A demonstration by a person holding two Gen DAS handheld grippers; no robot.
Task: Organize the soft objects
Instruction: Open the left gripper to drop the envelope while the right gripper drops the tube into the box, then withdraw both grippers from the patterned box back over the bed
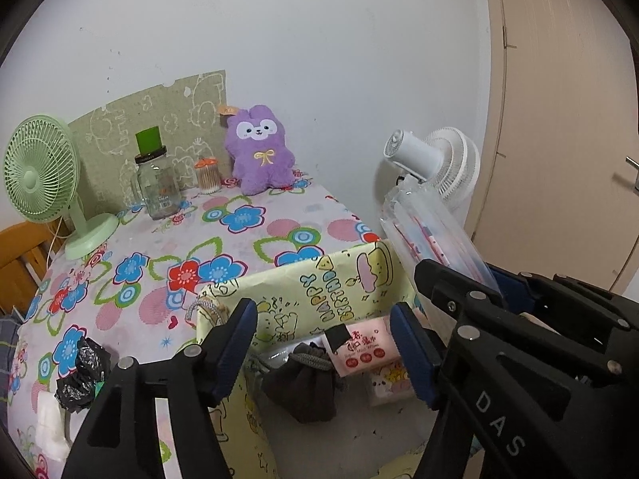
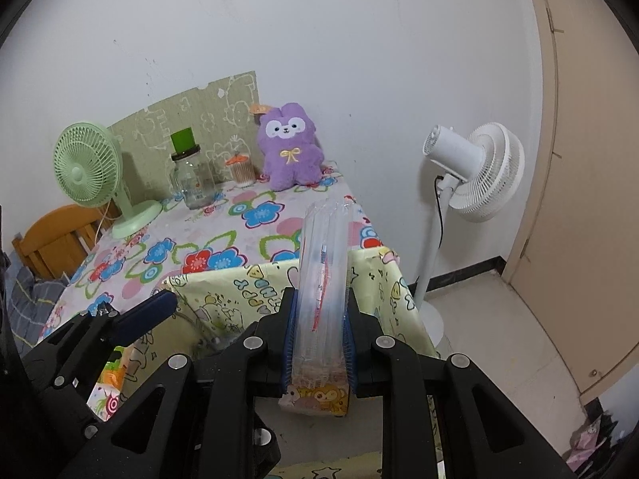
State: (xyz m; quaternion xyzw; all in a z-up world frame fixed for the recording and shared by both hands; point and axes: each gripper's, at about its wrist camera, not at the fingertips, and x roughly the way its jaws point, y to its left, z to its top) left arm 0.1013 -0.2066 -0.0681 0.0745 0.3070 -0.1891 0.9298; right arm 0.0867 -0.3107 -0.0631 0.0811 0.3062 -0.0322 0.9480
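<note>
My left gripper (image 1: 323,347) stands open over a yellow cartoon-printed box (image 1: 303,279), with nothing pressed between its blue pads. Below it inside the box lie a dark grey drawstring pouch (image 1: 303,383) and a pink tissue pack (image 1: 365,349). My right gripper (image 2: 319,299) is shut on a long clear plastic packet (image 2: 323,247) with a cartoon-printed end, held upright above the box's (image 2: 223,283) right side. The same packet (image 1: 423,231) shows at the right in the left wrist view. A purple plush animal (image 1: 259,151) (image 2: 289,147) sits upright at the table's far edge against the wall.
On the flowered tablecloth (image 1: 139,271) stand a green desk fan (image 1: 44,183), a glass jar (image 1: 157,183) and a cotton-swab pot (image 1: 207,177). A crumpled black bag (image 1: 82,375) lies near left. A white floor fan (image 2: 475,171) stands right of the table, a wooden chair (image 2: 52,235) to its left.
</note>
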